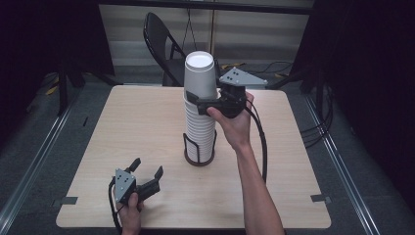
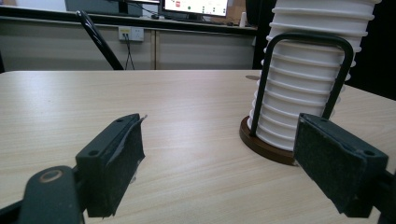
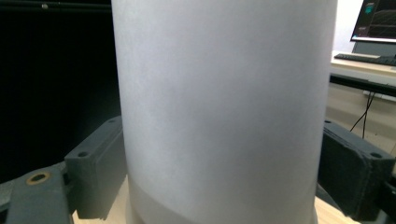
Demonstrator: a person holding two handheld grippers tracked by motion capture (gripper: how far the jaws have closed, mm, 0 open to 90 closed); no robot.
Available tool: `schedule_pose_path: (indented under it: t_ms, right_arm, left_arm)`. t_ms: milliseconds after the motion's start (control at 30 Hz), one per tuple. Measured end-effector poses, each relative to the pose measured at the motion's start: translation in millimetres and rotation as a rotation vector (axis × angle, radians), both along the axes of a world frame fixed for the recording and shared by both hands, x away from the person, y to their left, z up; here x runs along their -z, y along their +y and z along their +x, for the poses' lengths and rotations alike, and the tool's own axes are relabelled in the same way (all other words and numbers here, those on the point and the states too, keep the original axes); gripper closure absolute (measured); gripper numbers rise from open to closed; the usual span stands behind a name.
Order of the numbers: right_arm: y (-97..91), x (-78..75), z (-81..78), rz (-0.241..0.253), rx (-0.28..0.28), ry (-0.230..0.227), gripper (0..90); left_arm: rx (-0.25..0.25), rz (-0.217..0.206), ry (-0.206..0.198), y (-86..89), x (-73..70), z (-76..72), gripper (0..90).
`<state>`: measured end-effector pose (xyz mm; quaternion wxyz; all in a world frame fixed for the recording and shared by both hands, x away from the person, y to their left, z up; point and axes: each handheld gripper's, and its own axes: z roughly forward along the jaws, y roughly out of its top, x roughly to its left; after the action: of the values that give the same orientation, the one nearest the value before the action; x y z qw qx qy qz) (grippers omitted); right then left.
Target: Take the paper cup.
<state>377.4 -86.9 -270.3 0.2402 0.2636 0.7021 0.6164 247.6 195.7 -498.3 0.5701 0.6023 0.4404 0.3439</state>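
A tall stack of white paper cups (image 1: 199, 132) stands in a black wire holder (image 1: 188, 145) on a round brown base, at the middle of the table. The top cup (image 1: 199, 76) rises well above the others. My right gripper (image 1: 200, 96) comes in from the right and is shut on this top cup (image 3: 224, 107), one jaw pressed against each side of its wall. My left gripper (image 1: 148, 166) rests low near the table's front left, open and holding nothing. From it, the stack (image 2: 308, 70) and its holder (image 2: 303, 39) appear ahead to the right, beyond the gripper (image 2: 219, 154).
The light wood table (image 1: 137, 122) has rounded corners and bare surface around the holder. A black folding chair (image 1: 164, 44) stands behind the far edge. Cables trail from both grippers, and dark curtains close off the left and right sides.
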Motion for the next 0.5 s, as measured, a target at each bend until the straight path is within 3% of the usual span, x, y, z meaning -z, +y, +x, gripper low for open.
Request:
schedule_pose_path:
  t_ms: [500]
  right_arm:
    - [-0.2, -8.1, 2.0, 0.031, -0.011, -0.013, 12.7]
  left_arm:
    - [-0.001, -0.002, -0.002, 0.3, 0.0, -0.3, 16.1]
